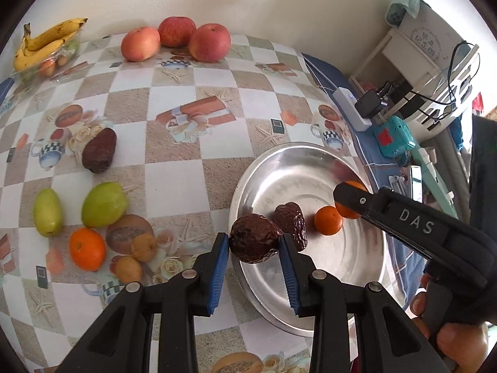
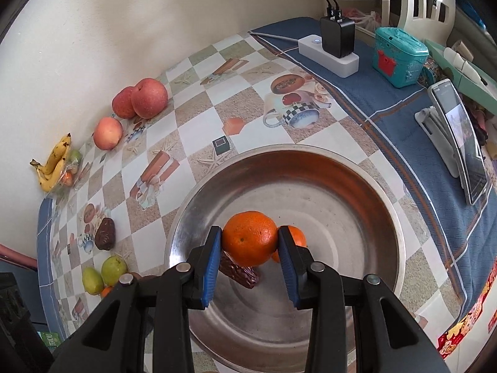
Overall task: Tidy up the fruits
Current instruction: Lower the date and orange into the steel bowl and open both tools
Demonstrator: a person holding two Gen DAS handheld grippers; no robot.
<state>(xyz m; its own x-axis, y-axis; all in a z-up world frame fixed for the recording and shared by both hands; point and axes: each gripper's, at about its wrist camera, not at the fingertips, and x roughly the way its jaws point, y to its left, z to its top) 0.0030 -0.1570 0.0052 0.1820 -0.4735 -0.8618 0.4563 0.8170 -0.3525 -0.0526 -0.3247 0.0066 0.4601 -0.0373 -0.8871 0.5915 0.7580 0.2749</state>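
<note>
Two fruits are in transport at this moment, one in each claw. The left gripper (image 1: 254,242) is clamped on a dark wrinkled date (image 1: 253,237), its blue pads pressing both sides, and it holds this fruit just over the near rim of the steel bowl (image 1: 357,267). The right gripper (image 2: 250,242) is clamped on a tangerine (image 2: 250,237) and hangs above the middle of the bowl. I judge that both are held there because the bowl is the collecting place, so the fruit can be let down gently and not roll away.

Inside the bowl lie already a second date (image 1: 292,225) and a small tangerine (image 1: 328,220), so the sorting is begun but far from done.

On the checked tablecloth (image 1: 192,171), well apart from the bowl, wait one more date (image 1: 99,150), two green fruits (image 1: 104,205), an orange tangerine (image 1: 87,248) and two small brown fruits (image 1: 136,258). Three apples (image 1: 175,40) and bananas (image 1: 46,43) stand near the wall.
</note>
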